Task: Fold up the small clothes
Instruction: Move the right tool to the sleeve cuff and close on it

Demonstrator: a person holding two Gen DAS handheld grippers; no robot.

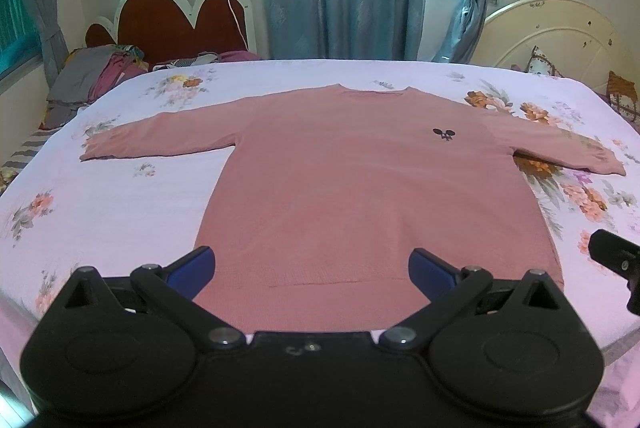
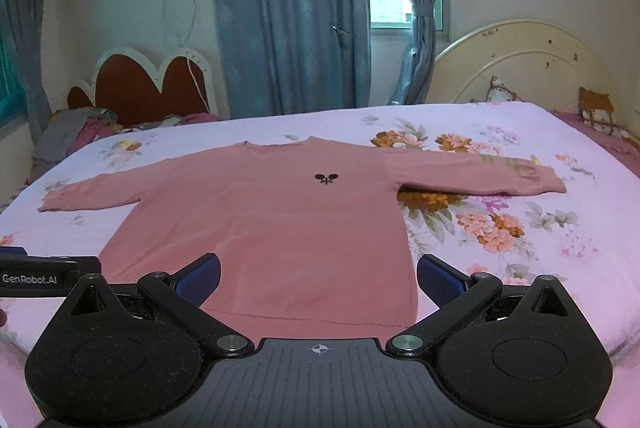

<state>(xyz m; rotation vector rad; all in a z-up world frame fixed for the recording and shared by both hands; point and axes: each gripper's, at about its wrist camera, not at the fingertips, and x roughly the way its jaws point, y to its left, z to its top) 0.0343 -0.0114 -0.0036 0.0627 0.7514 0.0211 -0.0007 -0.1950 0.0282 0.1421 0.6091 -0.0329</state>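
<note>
A pile of grey and maroon clothes (image 1: 96, 71) sits at the far left on a second bed, against a red heart-shaped headboard (image 1: 172, 19), well away from the job, likely set aside. On the near bed, a pale floral sheet (image 1: 100, 203) gives a broad, smooth surface, and the pink sweater (image 1: 360, 187) lies on it face up and flat, neck at the far side and hem at the near edge, which suits folding from the bottom or the sides. Its left sleeve (image 1: 160, 139) stretches straight out to the left, its right sleeve (image 2: 480, 171) straight out to the right, so each can be turned in over the body. The cloth looks like a soft fine knit with a ribbed hem band, and a small dark emblem (image 2: 326, 179) marks the chest. The left gripper (image 1: 312, 270) hovers over the hem toward its left part, blue-padded jaws spread wide and holding nothing. The right gripper (image 2: 319, 278) hovers over the hem's right corner, its jaws likewise wide apart and empty; I judge both are lining up for a first pinch. Blue curtains (image 2: 288, 19) hang behind, and a cream round headboard (image 2: 532, 63) with a patterned pillow (image 2: 596, 111) stands at the far right.
</note>
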